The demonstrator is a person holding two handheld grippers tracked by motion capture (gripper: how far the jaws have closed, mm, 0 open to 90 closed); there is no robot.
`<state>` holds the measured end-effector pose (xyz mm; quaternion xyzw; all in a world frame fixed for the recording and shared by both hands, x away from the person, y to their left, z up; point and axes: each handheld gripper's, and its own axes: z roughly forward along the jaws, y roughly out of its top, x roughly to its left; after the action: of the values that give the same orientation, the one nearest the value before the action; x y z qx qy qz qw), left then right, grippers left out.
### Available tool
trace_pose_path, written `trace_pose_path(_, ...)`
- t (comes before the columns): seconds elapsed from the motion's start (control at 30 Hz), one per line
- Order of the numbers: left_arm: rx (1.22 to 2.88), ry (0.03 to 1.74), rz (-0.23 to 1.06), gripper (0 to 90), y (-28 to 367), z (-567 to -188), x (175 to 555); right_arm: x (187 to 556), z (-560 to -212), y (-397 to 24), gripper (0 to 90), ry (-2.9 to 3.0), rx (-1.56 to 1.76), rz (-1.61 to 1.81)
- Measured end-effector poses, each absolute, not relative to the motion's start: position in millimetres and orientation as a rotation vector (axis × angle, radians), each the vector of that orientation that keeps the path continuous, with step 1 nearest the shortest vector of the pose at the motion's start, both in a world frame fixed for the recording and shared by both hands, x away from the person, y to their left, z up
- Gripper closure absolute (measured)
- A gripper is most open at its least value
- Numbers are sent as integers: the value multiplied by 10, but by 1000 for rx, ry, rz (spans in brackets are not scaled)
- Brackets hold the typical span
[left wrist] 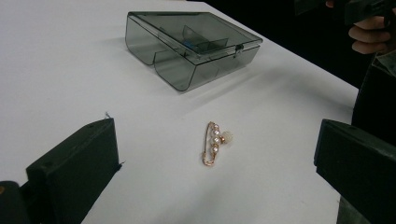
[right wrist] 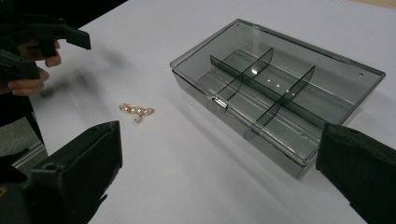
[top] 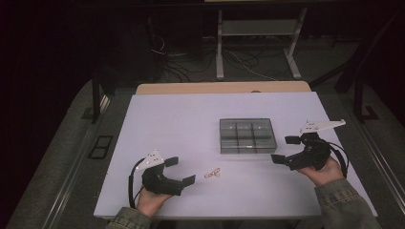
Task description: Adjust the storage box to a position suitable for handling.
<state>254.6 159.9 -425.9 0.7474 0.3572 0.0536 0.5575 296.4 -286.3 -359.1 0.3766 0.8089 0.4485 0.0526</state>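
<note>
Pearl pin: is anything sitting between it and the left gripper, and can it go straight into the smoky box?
Nothing lies between the left gripper and the pearl pin; the white table there is bare and the jaws are open. The compartment box is the obstacle: its clear lid looks closed and latched at the front, covering every compartment.

A white table top [top: 181,124] lies on a wooden table [top: 222,88]. Beyond it the dim room shows grey carpet [top: 267,62], tangled cables [top: 186,64] and a white metal frame [top: 258,28].
</note>
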Motion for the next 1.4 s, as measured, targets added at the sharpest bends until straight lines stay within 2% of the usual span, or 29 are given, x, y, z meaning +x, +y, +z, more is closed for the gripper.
trace_pose_path(0.73, 1761, 841, 132, 0, 1613, -4255, 2540, 3347, -3451, -3002, 3, 2456, 1181, 1298)
trace_pose_path(1.4, 1760, 837, 134, 0, 1618, -4252, 2539, 3661, -3584, -3130, 3, 2415, 1254, 1297)
